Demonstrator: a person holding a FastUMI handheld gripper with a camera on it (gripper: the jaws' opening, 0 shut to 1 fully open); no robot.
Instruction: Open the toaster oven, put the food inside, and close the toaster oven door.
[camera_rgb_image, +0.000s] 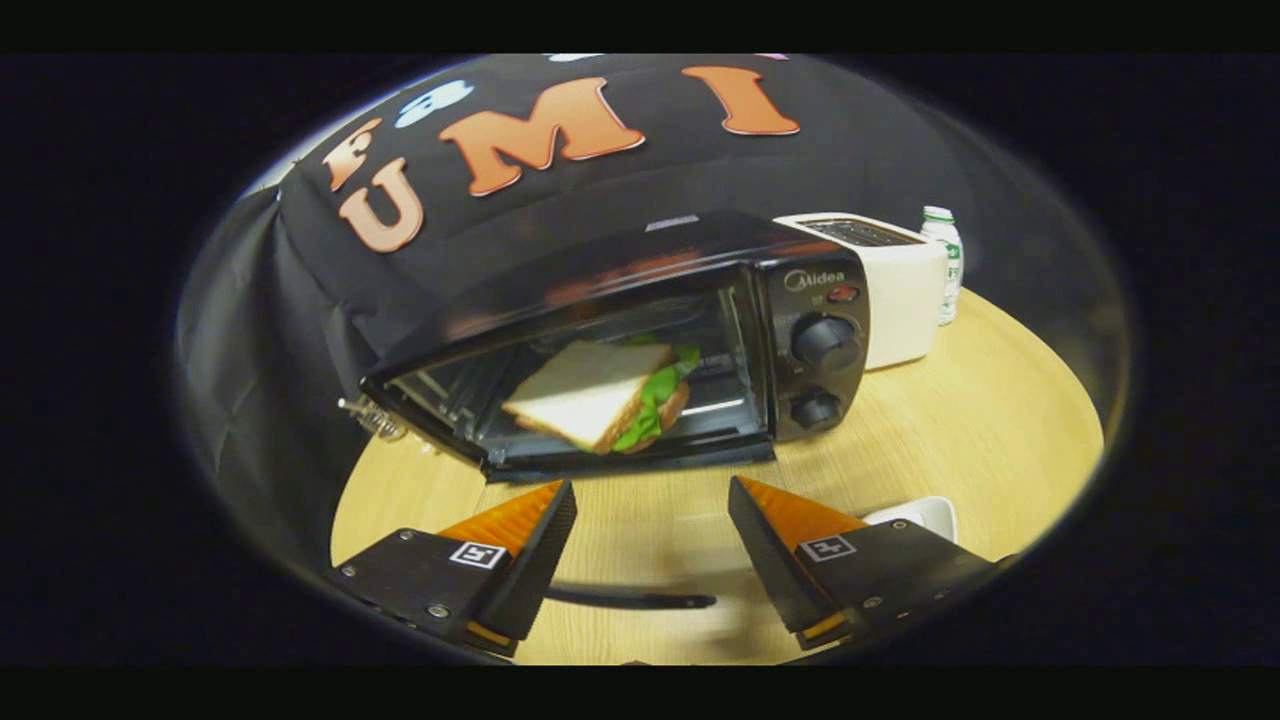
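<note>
A black toaster oven (810, 300) stands on the round wooden table (1000, 420), tilted in this view, with two knobs on its right panel. Its glass door hangs folded down toward me, and the door's dark handle bar (630, 600) lies low between my fingers. Inside the cavity a sandwich (595, 390) of white bread, green lettuce and a brown filling rests on the rack. My gripper (650, 485) is open, its tips just short of the oven's front sill, with nothing pressed between them.
A white slot toaster (900, 290) stands right behind the oven, with a small white bottle (945, 265) beside it. A white dish (920, 515) lies by my right finger. The door's hinge spring (372, 415) sticks out at the oven's left corner.
</note>
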